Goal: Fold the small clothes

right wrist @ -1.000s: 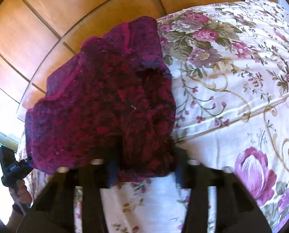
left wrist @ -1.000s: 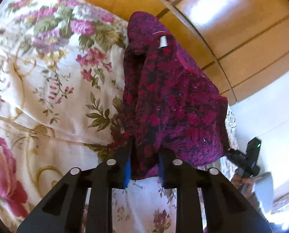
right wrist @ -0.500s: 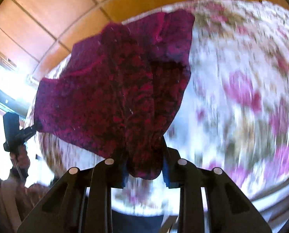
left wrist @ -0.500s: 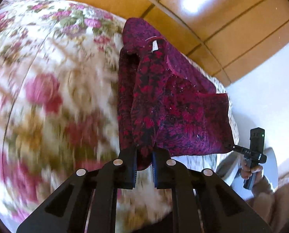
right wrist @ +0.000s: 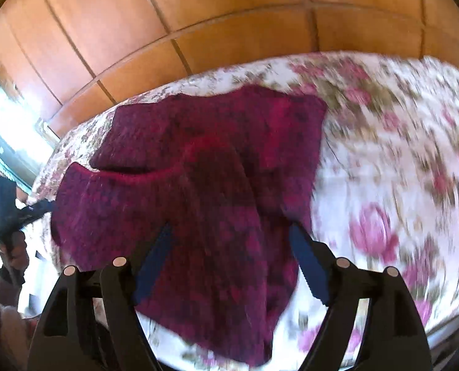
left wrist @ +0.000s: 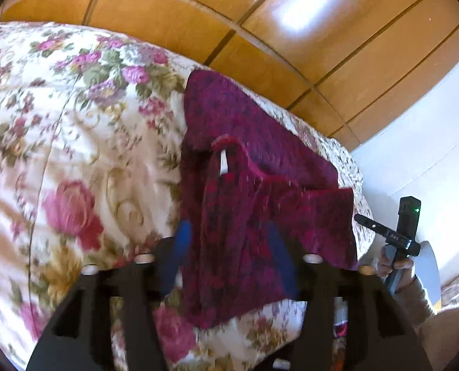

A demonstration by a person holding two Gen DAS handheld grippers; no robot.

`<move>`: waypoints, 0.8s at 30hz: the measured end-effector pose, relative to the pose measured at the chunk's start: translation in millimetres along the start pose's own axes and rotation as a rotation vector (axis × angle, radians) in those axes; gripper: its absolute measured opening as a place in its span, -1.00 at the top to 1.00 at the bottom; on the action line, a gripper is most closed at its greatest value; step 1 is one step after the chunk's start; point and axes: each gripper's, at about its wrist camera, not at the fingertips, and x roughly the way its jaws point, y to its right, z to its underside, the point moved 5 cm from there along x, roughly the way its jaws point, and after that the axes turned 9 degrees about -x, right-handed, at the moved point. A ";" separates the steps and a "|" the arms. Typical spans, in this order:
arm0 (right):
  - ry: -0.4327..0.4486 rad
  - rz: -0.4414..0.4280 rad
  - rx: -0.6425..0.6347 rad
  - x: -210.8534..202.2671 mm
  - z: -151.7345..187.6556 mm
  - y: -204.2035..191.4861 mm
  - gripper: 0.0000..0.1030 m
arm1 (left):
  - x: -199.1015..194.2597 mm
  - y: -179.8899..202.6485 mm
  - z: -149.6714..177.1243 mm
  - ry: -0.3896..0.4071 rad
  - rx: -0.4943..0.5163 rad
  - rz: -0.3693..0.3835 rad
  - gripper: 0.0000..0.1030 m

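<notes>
A dark red patterned knit garment [left wrist: 254, 185] lies on the flowered bedspread [left wrist: 75, 154], its near hem hanging toward the bed's front edge. A white label [left wrist: 223, 162] shows at its neck. My left gripper [left wrist: 229, 244] is open, blue pads on either side of the near hem. In the right wrist view the same garment [right wrist: 198, 170] lies spread out. My right gripper [right wrist: 229, 266] is open over the near corner of the cloth. Neither gripper holds the cloth. The picture is blurred.
Wooden wall panels [left wrist: 260, 31] stand behind the bed. The other hand-held gripper shows at the right edge of the left wrist view [left wrist: 399, 232] and at the left edge of the right wrist view [right wrist: 10, 210]. A bright window [right wrist: 7, 117] is at left.
Both grippers were shut on the garment's hem and have opened. The garment has dropped onto the bed, and both cameras have pulled back.
</notes>
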 end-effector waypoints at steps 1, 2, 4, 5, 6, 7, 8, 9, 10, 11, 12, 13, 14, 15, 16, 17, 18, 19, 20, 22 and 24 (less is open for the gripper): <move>0.004 0.010 -0.014 7.6 -6.0 -2.1 -0.38 | 3.8 1.2 -2.2 -0.004 0.006 0.007 -0.10; -0.005 0.014 -0.023 16.7 -10.0 -4.4 -0.31 | 13.4 1.0 -5.4 -0.018 0.007 0.010 -0.10; -0.028 0.025 -0.053 32.0 -8.8 -2.0 0.10 | 30.1 -1.1 -9.0 -0.038 -0.022 -0.002 -0.10; -0.049 0.048 -0.074 38.3 -7.5 -3.2 0.20 | 37.2 0.4 -8.7 -0.059 -0.024 0.020 0.12; -0.073 0.080 -0.096 43.5 -4.4 -3.5 0.47 | 41.4 2.3 -7.7 -0.066 -0.014 0.010 0.33; -0.085 0.086 -0.106 44.2 -1.4 -3.9 0.55 | 43.4 3.8 -6.4 -0.065 0.008 -0.014 0.65; -0.080 0.083 -0.107 40.3 0.1 -3.5 0.59 | 41.8 8.2 -4.8 -0.054 0.039 -0.023 0.70; -0.072 0.082 -0.109 35.3 0.5 -4.6 0.63 | 36.6 13.8 -3.4 -0.033 0.069 -0.014 0.73; -0.058 0.074 -0.113 25.9 1.2 -6.0 0.64 | 27.7 20.4 -3.1 -0.007 0.097 0.001 0.73; -0.040 0.062 -0.116 17.4 -0.1 -9.1 0.65 | 20.5 24.1 -3.7 0.012 0.111 0.004 0.74; -0.010 0.048 -0.124 3.1 -3.5 -13.4 0.65 | 10.6 29.4 -5.3 0.035 0.129 0.008 0.74; 0.008 0.045 -0.126 -3.2 -7.6 -17.5 0.65 | 4.9 32.2 -8.0 0.051 0.138 0.009 0.74; 0.031 0.041 -0.126 -11.2 -12.8 -20.3 0.65 | -0.2 36.0 -11.3 0.067 0.149 0.009 0.74; 0.063 0.036 -0.121 -20.8 -21.2 -21.6 0.65 | -4.6 42.1 -17.9 0.088 0.167 0.005 0.74; 0.088 0.035 -0.114 -26.4 -28.9 -21.5 0.65 | -6.5 45.9 -24.8 0.101 0.178 0.002 0.74; 0.120 0.034 -0.099 -31.1 -40.3 -17.9 0.65 | -6.9 51.6 -34.4 0.117 0.192 0.002 0.74; 0.141 0.033 -0.085 -31.9 -50.8 -14.9 0.66 | -5.5 55.5 -42.2 0.129 0.204 0.001 0.74; 0.153 0.038 -0.077 -31.3 -60.5 -11.5 0.66 | -1.0 62.8 -57.3 0.154 0.226 -0.017 0.74; 0.160 0.050 -0.075 -29.7 -69.4 -8.6 0.67 | 0.8 65.5 -66.8 0.165 0.235 -0.025 0.74; 0.180 0.081 -0.067 -21.1 -92.9 2.6 0.67 | 12.5 73.0 -93.9 0.191 0.242 -0.030 0.74; 0.193 0.100 -0.040 -7.4 -117.9 17.8 0.67 | 29.0 76.6 -116.8 0.203 0.245 -0.058 0.74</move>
